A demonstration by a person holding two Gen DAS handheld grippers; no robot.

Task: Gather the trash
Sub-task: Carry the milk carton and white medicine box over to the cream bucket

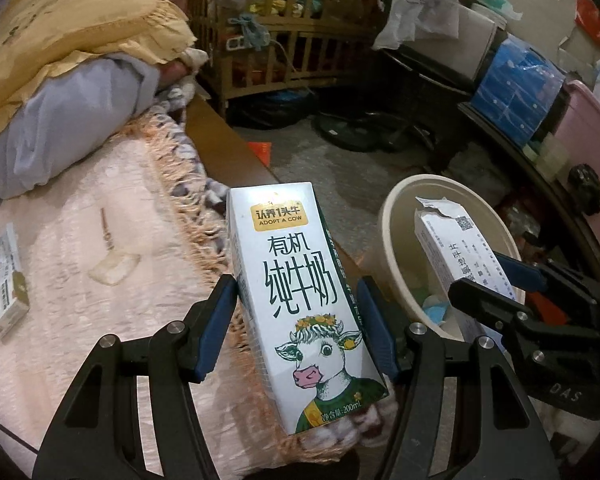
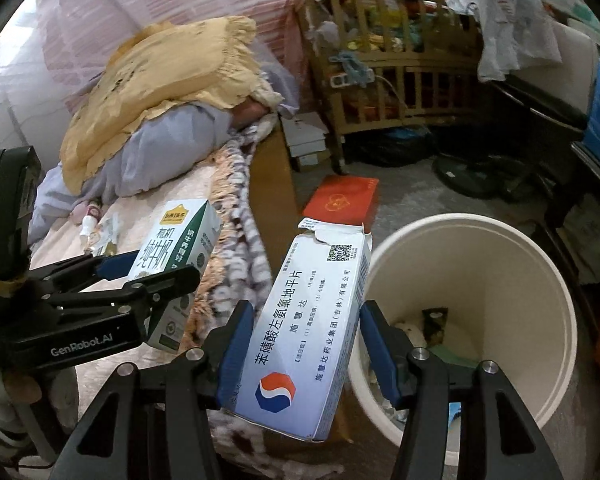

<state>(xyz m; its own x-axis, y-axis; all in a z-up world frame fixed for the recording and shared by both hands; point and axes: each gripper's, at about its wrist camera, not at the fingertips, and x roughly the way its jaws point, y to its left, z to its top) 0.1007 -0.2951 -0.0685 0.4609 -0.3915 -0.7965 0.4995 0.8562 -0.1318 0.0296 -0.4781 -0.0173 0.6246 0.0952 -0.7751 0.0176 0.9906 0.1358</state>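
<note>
My left gripper (image 1: 296, 328) is shut on a white milk carton (image 1: 300, 300) printed with a cow, held above the bed's edge. My right gripper (image 2: 306, 348) is shut on a white medicine box (image 2: 308, 328) with a torn top flap, beside the rim of a cream waste bin (image 2: 512, 280). In the left wrist view the right gripper (image 1: 496, 280) and the medicine box (image 1: 460, 248) hang over the bin (image 1: 392, 240). In the right wrist view the left gripper (image 2: 140, 270) with the milk carton (image 2: 176, 252) is to the left. Scraps lie at the bin's bottom.
A small box (image 1: 4, 280) lies on the pink blanket (image 1: 100, 240) at the left. Pillows (image 2: 160, 88) are piled at the bed's head. A red box (image 2: 342, 200) lies on the floor. A wooden crib (image 2: 396, 72), a fan base (image 1: 364, 128) and stacked storage crowd the back and right.
</note>
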